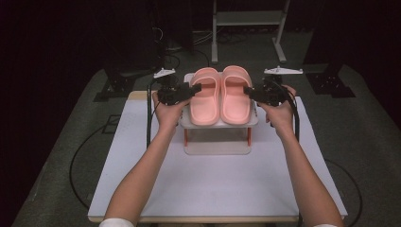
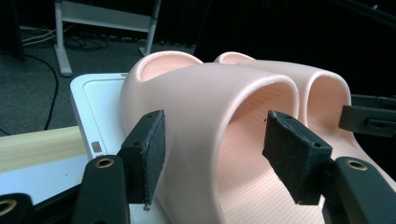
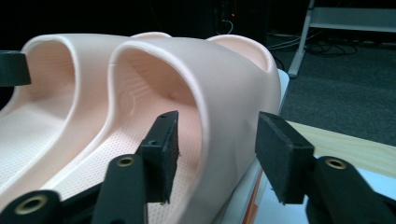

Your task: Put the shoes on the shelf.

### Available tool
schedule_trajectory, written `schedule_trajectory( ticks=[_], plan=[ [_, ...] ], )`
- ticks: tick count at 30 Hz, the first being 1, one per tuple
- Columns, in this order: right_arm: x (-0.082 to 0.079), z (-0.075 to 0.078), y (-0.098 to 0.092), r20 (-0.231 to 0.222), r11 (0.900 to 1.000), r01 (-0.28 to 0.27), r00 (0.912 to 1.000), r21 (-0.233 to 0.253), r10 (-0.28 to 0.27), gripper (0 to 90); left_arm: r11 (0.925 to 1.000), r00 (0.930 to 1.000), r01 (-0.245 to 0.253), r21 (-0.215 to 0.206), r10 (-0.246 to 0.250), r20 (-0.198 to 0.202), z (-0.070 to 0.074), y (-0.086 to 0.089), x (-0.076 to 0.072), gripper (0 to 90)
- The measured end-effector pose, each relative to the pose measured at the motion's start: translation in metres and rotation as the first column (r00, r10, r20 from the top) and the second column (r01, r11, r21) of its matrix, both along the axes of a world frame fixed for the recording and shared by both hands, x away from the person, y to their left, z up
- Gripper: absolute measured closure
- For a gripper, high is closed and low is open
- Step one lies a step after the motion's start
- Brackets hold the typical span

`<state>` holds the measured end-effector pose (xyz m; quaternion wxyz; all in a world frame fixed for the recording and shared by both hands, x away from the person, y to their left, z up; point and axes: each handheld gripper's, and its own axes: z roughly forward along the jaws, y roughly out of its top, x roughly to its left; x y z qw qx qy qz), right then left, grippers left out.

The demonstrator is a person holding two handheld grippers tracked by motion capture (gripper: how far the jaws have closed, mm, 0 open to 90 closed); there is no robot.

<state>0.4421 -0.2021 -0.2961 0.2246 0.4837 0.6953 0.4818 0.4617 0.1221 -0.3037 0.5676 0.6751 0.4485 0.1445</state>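
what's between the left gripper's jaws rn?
The outer strap wall of the left slipper: left gripper jaws open, one pad outside, one inside, per the left gripper view.

Two slippers are placed side by side on the top shelf of a small rack (image 1: 220, 124), just above the centre of the high view. The left slipper (image 1: 206, 97) is set touching the right slipper (image 1: 235, 94). The rack is positioned on the far half of the table (image 1: 213, 189). The left gripper (image 1: 195, 89) is located at the left slipper's outer side, the right gripper (image 1: 249, 91) at the right slipper's outer side. A frame (image 1: 248, 19) is seen behind the table, at upper centre.
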Motion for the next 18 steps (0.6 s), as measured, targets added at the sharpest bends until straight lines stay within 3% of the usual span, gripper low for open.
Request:
schedule_trajectory(
  ticks=[4,8,10,18],
  plan=[
    [-0.003,0.0,-0.001,-0.001,1.0,-0.013,0.9999,-0.001,0.013,45.2,0.9996,0.9999,0.011,0.028,-0.011,0.013,0.001,0.0,-0.003,37.8],
    [-0.005,-0.001,-0.003,-0.002,1.0,-0.023,0.9997,0.011,0.023,43.8,0.9994,0.9997,0.017,0.032,-0.017,0.016,0.003,0.001,-0.006,37.0],
    [-0.009,0.0,-0.004,-0.004,0.998,-0.04,0.9992,0.04,0.041,43.2,0.9995,0.9997,0.018,0.025,-0.019,0.017,0.003,0.002,-0.007,37.0],
    [-0.018,0.006,-0.001,-0.001,0.997,-0.069,0.9976,0.031,0.069,41.3,0.9997,0.9996,0.012,0.019,-0.013,0.024,0.001,0.009,-0.015,37.0]
  ],
)
